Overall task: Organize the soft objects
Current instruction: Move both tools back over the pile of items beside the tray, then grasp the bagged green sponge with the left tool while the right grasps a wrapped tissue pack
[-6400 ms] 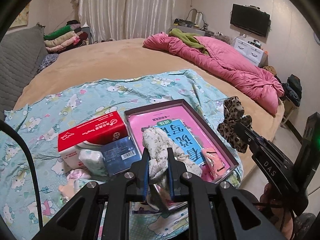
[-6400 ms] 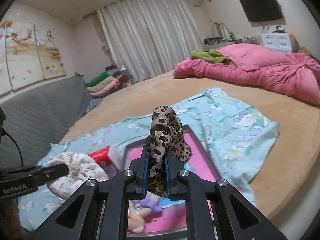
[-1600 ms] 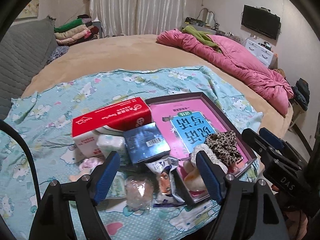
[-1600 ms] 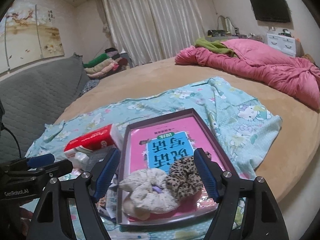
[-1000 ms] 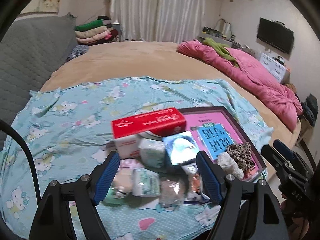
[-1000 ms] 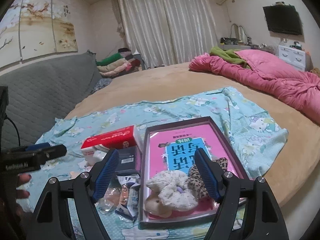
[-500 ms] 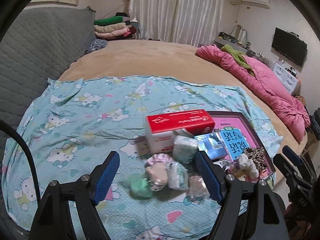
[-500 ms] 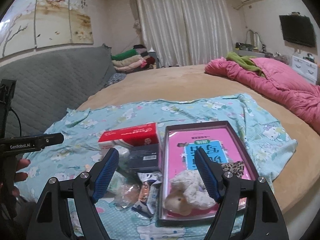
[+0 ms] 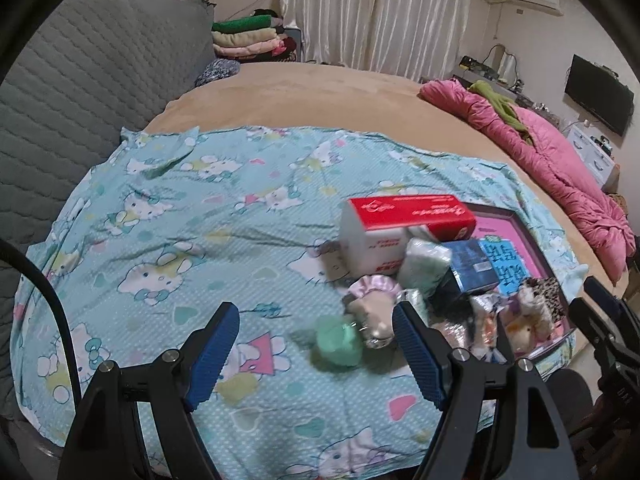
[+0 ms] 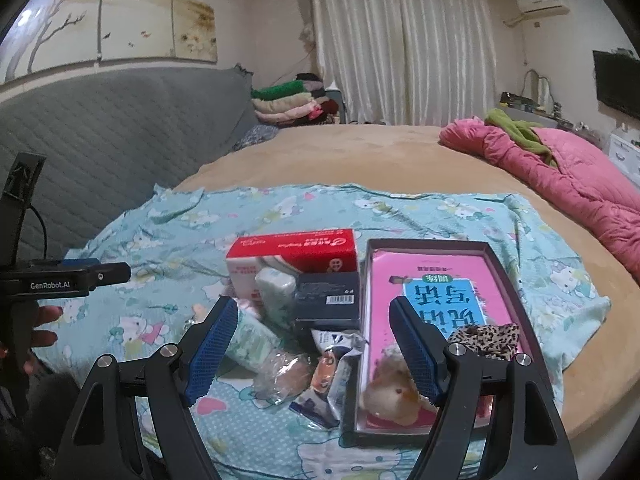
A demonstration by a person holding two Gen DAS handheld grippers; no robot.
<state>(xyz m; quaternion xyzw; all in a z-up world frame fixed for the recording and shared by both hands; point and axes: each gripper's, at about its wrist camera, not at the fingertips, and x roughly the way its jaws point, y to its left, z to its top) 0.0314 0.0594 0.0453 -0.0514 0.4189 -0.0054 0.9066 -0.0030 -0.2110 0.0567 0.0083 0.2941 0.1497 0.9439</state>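
Note:
My left gripper (image 9: 314, 320) is open with nothing between its pads, low over the Hello Kitty cloth (image 9: 192, 216). Just ahead lie a green soft lump (image 9: 338, 342) and a lilac scrunchie (image 9: 374, 292). My right gripper (image 10: 312, 312) is also open and holds nothing, hovering over the loose pile beside the dark tray (image 10: 424, 243). In the tray, on a pink book, lie a leopard scrunchie (image 10: 484, 338) and a cream floral scrunchie (image 10: 394, 394), partly hidden by my right finger.
A red tissue box (image 10: 296, 250), a dark blue box (image 10: 328, 300), tissue packs (image 10: 276, 292) and snack packets (image 10: 332, 368) crowd the cloth left of the tray. A pink quilt (image 10: 560, 168) lies far right. A grey headboard (image 9: 80, 80) stands left. The bed edge is near.
Both scrunchies, held earlier, now lie in the tray with both grippers open. Both grippers have swung left, so the tray and pile sit further right in each view.

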